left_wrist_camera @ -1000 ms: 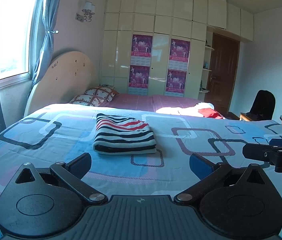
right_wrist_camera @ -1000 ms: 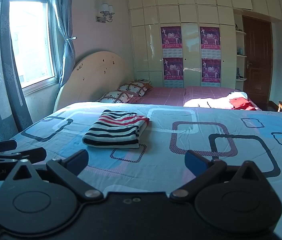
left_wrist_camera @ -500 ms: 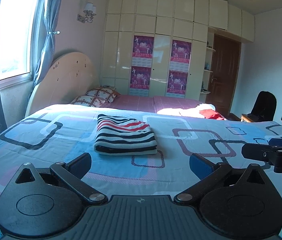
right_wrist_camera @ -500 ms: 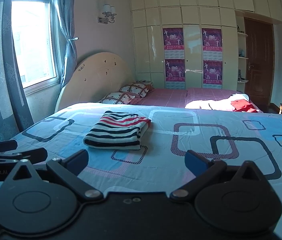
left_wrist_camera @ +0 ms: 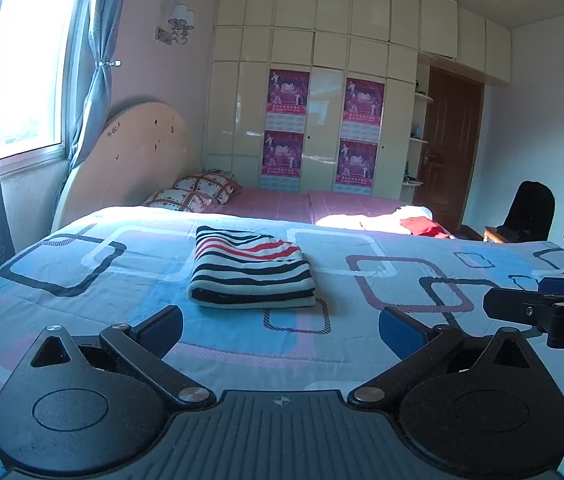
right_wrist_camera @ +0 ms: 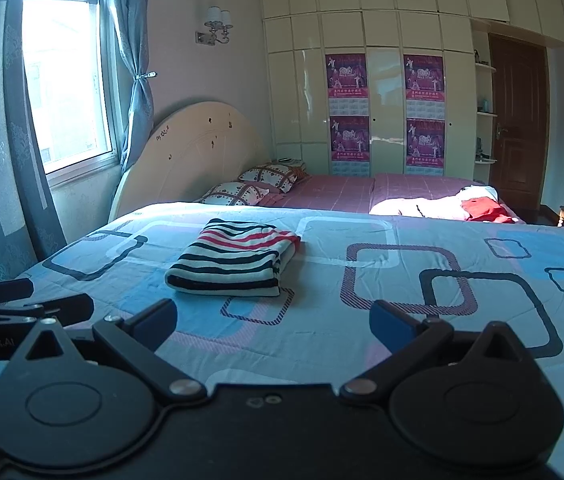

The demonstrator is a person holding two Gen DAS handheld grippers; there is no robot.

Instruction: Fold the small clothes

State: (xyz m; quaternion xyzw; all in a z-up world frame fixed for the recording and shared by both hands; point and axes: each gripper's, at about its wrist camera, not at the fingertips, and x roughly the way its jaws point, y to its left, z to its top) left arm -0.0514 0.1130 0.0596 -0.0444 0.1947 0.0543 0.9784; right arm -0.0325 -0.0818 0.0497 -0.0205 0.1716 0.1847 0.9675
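A bedroom: pale wardrobe (left_wrist_camera: 322, 92) along the far wall with purple posters, a window (right_wrist_camera: 66, 96) with blue curtains on the left, a brown door (left_wrist_camera: 452, 148) on the right. Most of the view is the bed (left_wrist_camera: 382, 344), its blue cover printed with rounded squares and spread flat, which gives a broad, even surface for folding. Farther back lie two checked pillows (right_wrist_camera: 254, 184) by the headboard and a pile of white and red cloth (right_wrist_camera: 470, 204) in a sun patch, perhaps more laundry waiting.

The striped shirt (left_wrist_camera: 250, 268) sits in the middle of the cover as a tidy rectangle, edges squared, so this piece looks finished and set where both arms reach it.

The left gripper (left_wrist_camera: 281, 326) and right gripper (right_wrist_camera: 272, 320) hover low near the bed's near edge, side by side, well apart from the shirt. Both have their jaws spread wide and hold nothing, likely drawn back so as not to disturb the fold.
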